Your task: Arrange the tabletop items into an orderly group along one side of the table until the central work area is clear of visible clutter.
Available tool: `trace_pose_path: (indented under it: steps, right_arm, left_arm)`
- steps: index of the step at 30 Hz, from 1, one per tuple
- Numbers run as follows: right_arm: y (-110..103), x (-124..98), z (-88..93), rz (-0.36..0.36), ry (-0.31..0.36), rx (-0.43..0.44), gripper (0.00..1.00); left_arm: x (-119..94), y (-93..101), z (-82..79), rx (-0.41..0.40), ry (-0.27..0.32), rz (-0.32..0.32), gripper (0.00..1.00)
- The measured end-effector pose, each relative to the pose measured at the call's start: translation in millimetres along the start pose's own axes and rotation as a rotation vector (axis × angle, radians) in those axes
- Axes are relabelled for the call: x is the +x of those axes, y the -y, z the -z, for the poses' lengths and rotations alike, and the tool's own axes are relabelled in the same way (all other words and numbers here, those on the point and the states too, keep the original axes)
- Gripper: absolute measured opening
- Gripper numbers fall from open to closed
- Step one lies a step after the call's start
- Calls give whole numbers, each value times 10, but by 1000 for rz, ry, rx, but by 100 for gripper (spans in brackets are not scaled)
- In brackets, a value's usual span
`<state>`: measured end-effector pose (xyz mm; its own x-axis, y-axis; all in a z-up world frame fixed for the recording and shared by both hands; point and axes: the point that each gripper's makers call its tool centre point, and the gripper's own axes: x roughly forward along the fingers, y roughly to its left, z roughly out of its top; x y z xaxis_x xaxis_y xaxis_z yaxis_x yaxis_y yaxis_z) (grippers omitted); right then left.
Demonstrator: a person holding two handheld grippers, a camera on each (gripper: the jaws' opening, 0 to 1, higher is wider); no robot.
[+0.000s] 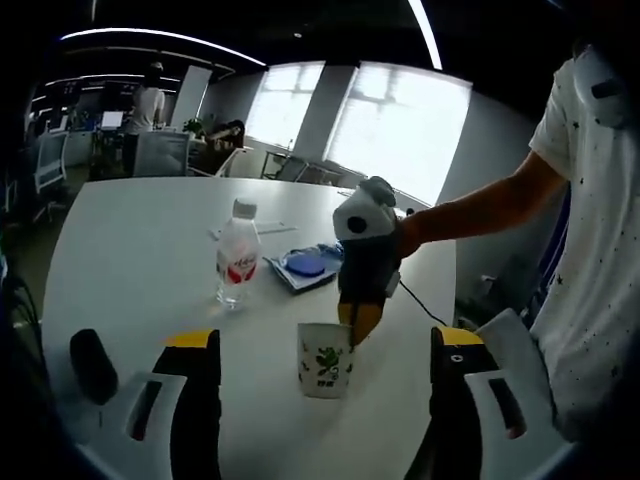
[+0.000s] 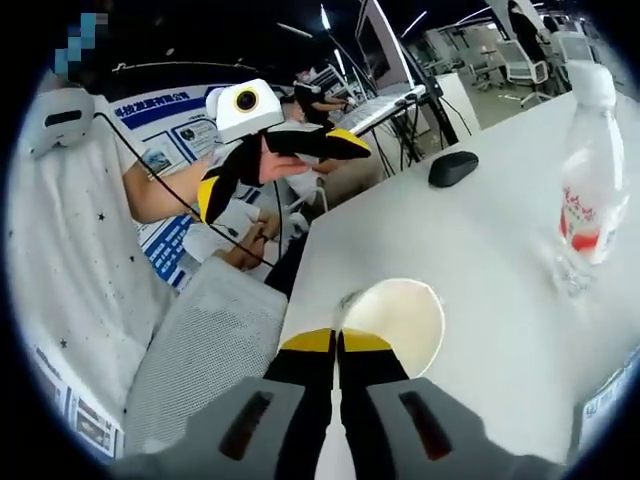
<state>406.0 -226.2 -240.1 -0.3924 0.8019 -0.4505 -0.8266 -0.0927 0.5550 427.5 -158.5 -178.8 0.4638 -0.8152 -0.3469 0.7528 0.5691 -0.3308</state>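
Note:
A white paper cup (image 1: 325, 365) with a green print stands on the white table (image 1: 140, 260). My right gripper (image 1: 357, 325) reaches in from the right, its yellow tips at the cup's rim. In the right gripper view that gripper (image 2: 338, 342) has its jaws pressed together on the near rim of the cup (image 2: 400, 318). My left gripper (image 1: 322, 338) is open wide, with the cup a little beyond and between its jaws. It hangs in the air off the table's edge (image 2: 280, 165). A clear water bottle (image 1: 238, 262) (image 2: 590, 180) stands upright past the cup.
A black mouse (image 1: 92, 365) (image 2: 452, 168) lies near the table's edge. A blue-covered flat item (image 1: 305, 268) lies behind the bottle. A grey mesh chair (image 2: 210, 350) stands by the table, next to the person in a white shirt (image 1: 590, 250). Office desks and chairs fill the background.

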Motion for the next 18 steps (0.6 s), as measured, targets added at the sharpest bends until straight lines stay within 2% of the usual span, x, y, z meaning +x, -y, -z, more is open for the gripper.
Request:
trace_pose_path:
  steps: [7, 9, 12, 14, 18]
  right_arm:
    - [41, -344, -99, 97, 9, -39, 0]
    - [95, -435, -85, 140, -20, -59, 0]
    - [118, -543, -114, 170, -23, -68, 0]
    - [183, -635, -88, 217, -65, -95, 0]
    - [223, -743, -104, 248, -104, -103, 0]
  left_arm:
    - [18, 45, -16, 7, 3, 9, 89]
    - [18, 51, -19, 9, 3, 9, 88]
    - [23, 68, -24, 12, 3, 11, 88]
    - [26, 77, -31, 11, 7, 13, 88]
    - [36, 90, -31, 10, 11, 13, 88]
